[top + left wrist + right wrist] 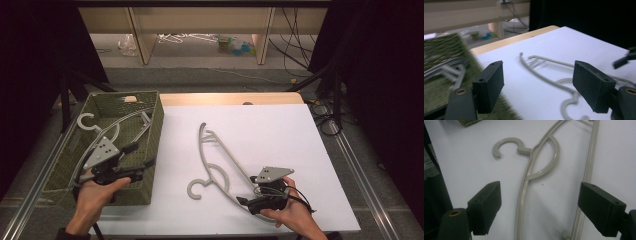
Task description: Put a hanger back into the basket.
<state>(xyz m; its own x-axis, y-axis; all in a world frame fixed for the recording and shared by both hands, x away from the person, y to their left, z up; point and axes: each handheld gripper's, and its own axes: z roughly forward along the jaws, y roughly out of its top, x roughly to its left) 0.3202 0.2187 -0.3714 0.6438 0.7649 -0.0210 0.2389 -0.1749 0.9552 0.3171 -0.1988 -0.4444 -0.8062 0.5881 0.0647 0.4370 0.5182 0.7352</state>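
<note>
Your left gripper [142, 155] is hovering with jaws spread and empty over the green basket [150, 131], where one grey hanger [127, 120] is lying. Your right gripper [245, 196] is sitting released over the second hanger [220, 160], which is lying flat on the white table [280, 130].

Grey hanger [534, 170] lying between right gripper [539, 207] jaws: smooth moulded plastic, slight sheen. Under it, white sheet [280, 135]: matt, paper-like, smooth. Beyond sheet's far edge, pale wood table [225, 98], satin finish. Olive-green basket [152, 150] beside left gripper [142, 155]: woven, rough-textured, matt. Second grey hanger [107, 130] inside it: same smooth plastic. Both grippers' jaw pads [490, 85]: black, matt, slightly grainy; brass-coloured metal inserts at base.
</note>
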